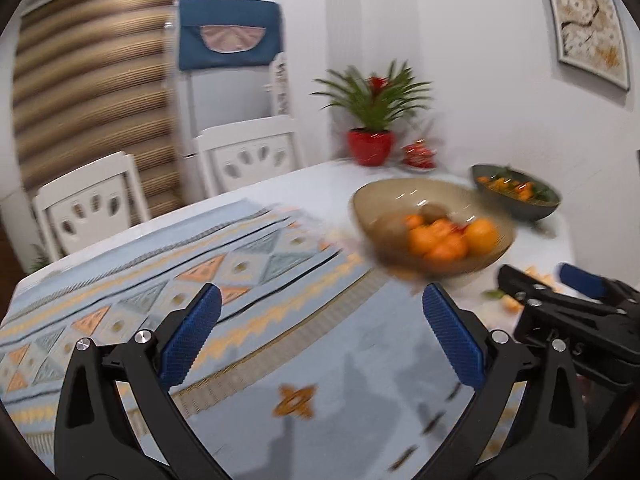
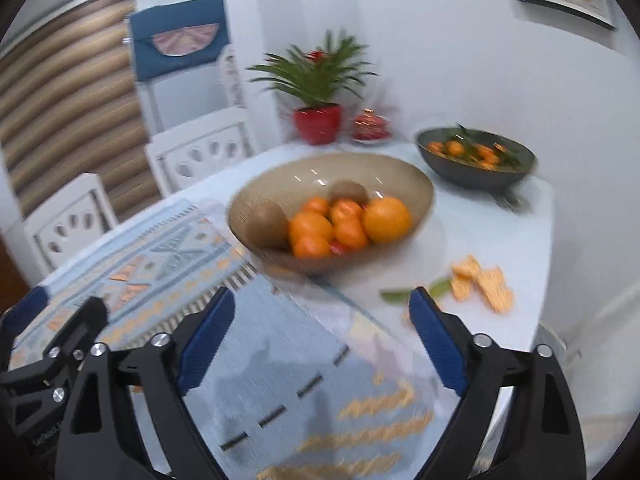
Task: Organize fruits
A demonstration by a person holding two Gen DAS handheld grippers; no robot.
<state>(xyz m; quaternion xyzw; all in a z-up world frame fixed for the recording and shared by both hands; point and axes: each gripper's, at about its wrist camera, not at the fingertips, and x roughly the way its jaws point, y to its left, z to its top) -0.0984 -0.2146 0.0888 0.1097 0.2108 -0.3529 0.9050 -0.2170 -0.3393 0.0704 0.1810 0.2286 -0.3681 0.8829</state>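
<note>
A tan glass bowl (image 2: 280, 172) (image 1: 384, 194) on the white table holds several oranges (image 2: 386, 219) (image 1: 438, 240), two kiwis (image 2: 266, 219) and something red. My left gripper (image 1: 320, 300) hovers open and empty over the patterned cloth, short of the bowl. My right gripper (image 2: 322, 304) is also open and empty, just in front of the bowl. Each gripper shows in the other's view: the right gripper (image 1: 536, 280) at the right edge, the left gripper (image 2: 60, 300) at the left edge. Both views are motion-blurred.
A dark bowl (image 2: 472, 176) (image 1: 516, 206) of small leafy oranges stands behind on the right. Orange peel (image 2: 482, 282) and a green leaf (image 2: 416, 292) lie on the table (image 2: 500, 232). A red potted plant (image 2: 318, 120), a red dish (image 2: 370, 126) and white chairs (image 1: 248, 156) stand behind.
</note>
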